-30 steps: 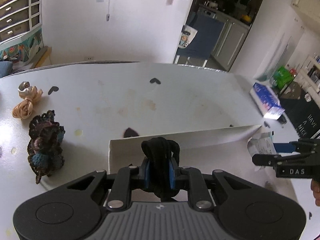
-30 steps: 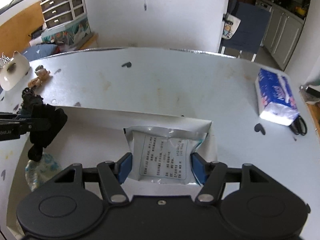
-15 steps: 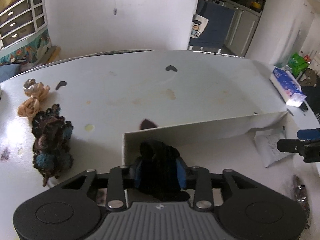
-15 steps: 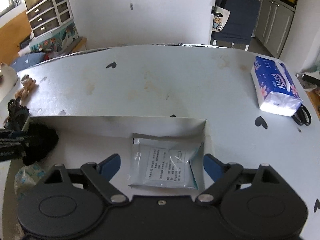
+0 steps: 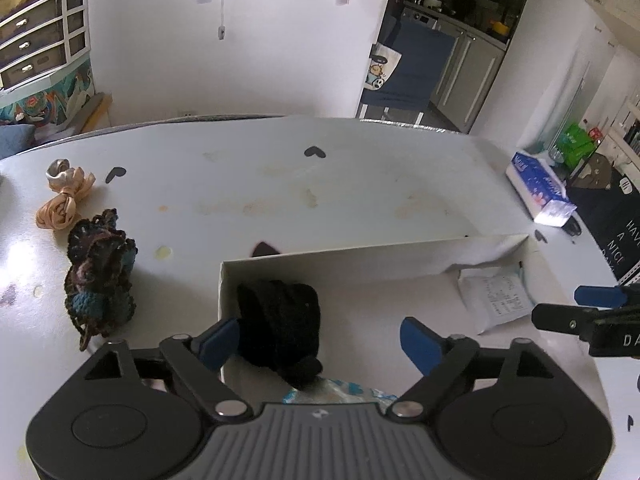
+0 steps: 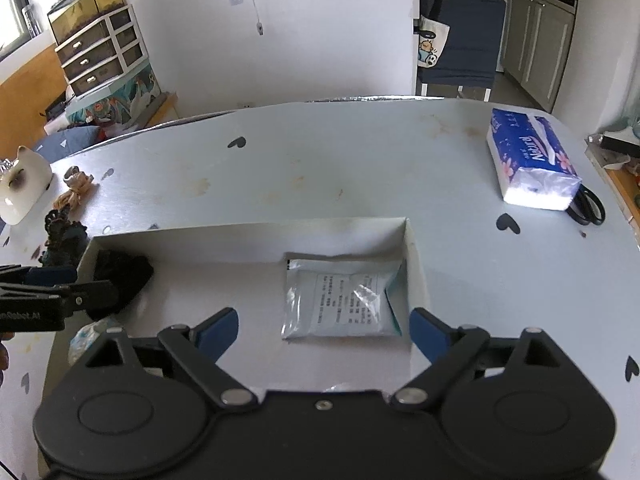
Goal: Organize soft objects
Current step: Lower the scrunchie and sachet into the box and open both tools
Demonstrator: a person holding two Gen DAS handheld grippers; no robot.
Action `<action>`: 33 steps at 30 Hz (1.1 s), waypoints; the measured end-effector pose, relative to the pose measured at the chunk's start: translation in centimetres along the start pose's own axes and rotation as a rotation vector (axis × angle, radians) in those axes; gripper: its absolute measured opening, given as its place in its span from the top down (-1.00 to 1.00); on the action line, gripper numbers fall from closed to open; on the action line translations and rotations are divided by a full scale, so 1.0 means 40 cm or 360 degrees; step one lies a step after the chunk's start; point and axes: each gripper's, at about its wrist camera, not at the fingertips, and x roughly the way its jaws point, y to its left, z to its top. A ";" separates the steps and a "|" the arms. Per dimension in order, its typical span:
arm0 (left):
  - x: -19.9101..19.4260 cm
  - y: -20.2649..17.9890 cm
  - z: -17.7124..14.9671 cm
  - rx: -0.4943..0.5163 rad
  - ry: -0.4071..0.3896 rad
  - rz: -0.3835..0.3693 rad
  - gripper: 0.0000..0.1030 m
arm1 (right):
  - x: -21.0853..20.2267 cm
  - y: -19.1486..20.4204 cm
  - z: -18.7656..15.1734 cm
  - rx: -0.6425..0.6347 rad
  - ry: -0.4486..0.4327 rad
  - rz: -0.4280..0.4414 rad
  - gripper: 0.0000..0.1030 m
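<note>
Tools [image 5: 320,338] [image 6: 324,330] spread, box wall [image 5: 360,258] ahead

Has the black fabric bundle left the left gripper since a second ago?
Yes. The black fabric bundle now lies in the white box at its left corner wall, released; the left gripper stands open.

White table [image 6: 360,168] carries box [image 6: 256,240], tissue pack [image 6: 532,160], scissors [image 6: 588,206], perhaps ribbon [image 5: 64,200].

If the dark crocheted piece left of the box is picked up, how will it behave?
The dark crocheted piece looks like loose, crumpled yarn, so it will probably flop and sag. It seems light. Its open loops may snag on a finger of the hand-held gripper.
</note>
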 end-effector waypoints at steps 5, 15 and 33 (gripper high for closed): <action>-0.047 -0.013 -0.004 0.0009 -0.0045 -0.0005 -0.89 | -0.045 0.009 -0.011 0.0007 -0.0050 0.0007 -0.88; -0.140 -0.035 -0.028 0.0020 -0.0137 -0.0022 -1.00 | -0.140 0.023 -0.034 0.0012 -0.0173 0.0005 -1.00; -0.264 -0.049 -0.112 -0.0050 -0.0253 -0.0053 -1.00 | -0.275 0.054 -0.114 -0.0005 -0.0369 -0.0062 -1.00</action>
